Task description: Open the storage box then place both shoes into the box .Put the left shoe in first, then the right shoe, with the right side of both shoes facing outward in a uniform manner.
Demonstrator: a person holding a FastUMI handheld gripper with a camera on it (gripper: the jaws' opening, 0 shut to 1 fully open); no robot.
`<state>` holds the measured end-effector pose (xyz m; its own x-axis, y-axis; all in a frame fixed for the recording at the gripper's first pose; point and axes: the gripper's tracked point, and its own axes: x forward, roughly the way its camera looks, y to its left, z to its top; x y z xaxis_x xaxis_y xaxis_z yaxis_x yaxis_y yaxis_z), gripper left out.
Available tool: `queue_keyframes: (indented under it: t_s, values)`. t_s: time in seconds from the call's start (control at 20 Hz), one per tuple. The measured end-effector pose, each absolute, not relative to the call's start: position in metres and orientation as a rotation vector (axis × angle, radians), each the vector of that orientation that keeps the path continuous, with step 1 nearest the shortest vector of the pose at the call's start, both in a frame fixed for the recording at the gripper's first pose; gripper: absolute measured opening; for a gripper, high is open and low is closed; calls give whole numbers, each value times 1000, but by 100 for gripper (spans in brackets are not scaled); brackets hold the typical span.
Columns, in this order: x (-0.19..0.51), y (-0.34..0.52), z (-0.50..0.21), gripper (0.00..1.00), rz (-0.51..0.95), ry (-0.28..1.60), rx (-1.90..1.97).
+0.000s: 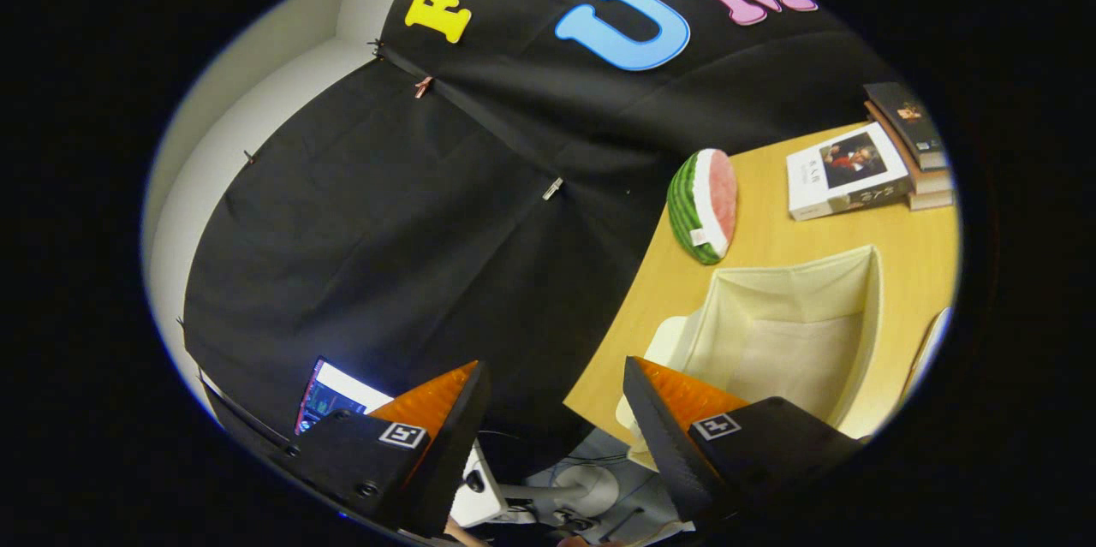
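Observation:
The storage box [796, 333], a cream fabric bin, stands open on the wooden table [771, 243] with its empty inside showing, just beyond my right finger. A white shoe [664, 346] shows in part beside the box's near wall, next to that finger, close to the table's edge. My gripper [556, 397] is open with nothing between its fingers. It is tilted and held off the table's side, with the black cloth wall ahead.
A watermelon-slice cushion [705, 205] lies on the table beyond the box. A stack of books [865, 166] sits at the table's far end. A lit screen [330, 397] and a stand with cables [565, 491] lie below the table's edge, near my fingers.

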<state>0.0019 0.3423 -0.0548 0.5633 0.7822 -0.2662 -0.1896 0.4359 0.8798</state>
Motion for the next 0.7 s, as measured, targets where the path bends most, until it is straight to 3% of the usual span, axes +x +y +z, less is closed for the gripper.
queue_keyframes:
  t_s: [0.4,0.7]
  values:
    - [-52,162,-148,97,343,768,568]
    - [-110,82,-256,97,174,935,373]
